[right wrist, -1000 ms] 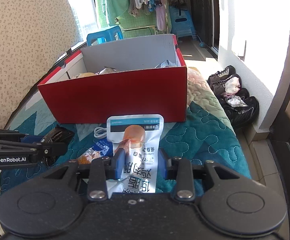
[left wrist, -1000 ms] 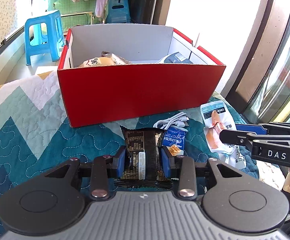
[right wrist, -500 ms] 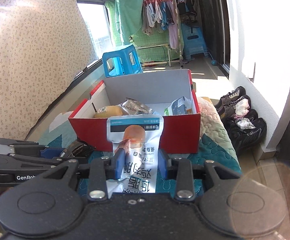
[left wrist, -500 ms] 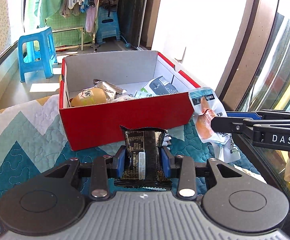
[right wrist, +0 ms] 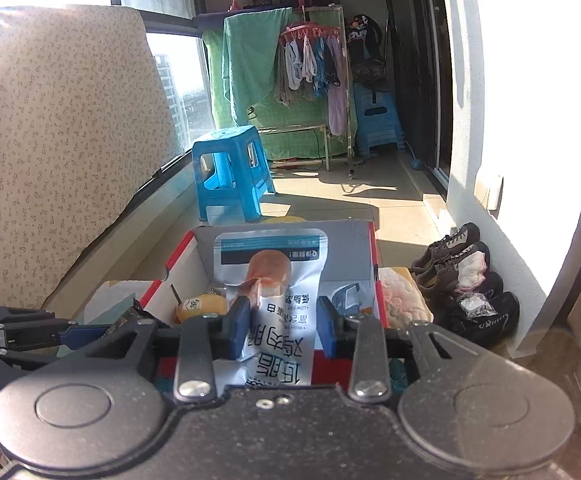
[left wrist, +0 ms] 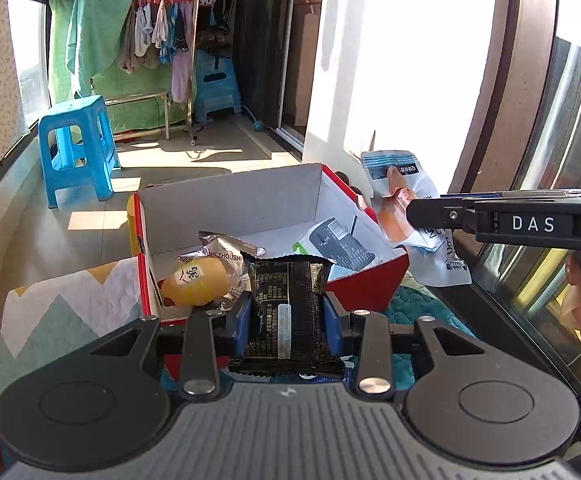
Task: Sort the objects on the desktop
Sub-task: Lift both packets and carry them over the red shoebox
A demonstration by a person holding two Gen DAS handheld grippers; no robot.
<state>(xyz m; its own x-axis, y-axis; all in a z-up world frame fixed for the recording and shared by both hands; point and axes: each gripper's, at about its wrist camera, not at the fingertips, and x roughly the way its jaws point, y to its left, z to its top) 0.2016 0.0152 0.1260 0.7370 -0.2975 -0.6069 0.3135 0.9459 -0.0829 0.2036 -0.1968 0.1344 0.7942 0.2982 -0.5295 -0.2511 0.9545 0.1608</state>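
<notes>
My left gripper [left wrist: 286, 320] is shut on a black snack packet [left wrist: 286, 280], held up in front of the open red box [left wrist: 366, 280]. To its right, my right gripper [left wrist: 414, 216] holds a white-and-blue chicken pouch [left wrist: 394, 184] beside the box's right wall. In the right wrist view the right gripper [right wrist: 282, 320] pinches that pouch [right wrist: 270, 272] above the box [right wrist: 364, 248]. The left gripper [right wrist: 30, 332] shows at the left edge. Inside the box lie a yellow bun packet [left wrist: 194, 280], a silver packet [left wrist: 226, 246] and a dark pouch [left wrist: 338, 242].
The box stands on a teal zigzag quilt [left wrist: 66, 300]. Beyond it are a blue stool [left wrist: 76, 144], a drying rack with clothes [left wrist: 158, 40] and a tiled floor. Shoes [right wrist: 462, 284] line the wall on the right. A window frame [left wrist: 530, 160] runs close on the right.
Both grippers have risen with their packets still held. The box has dropped lower in both views, and its inside now shows from above.
</notes>
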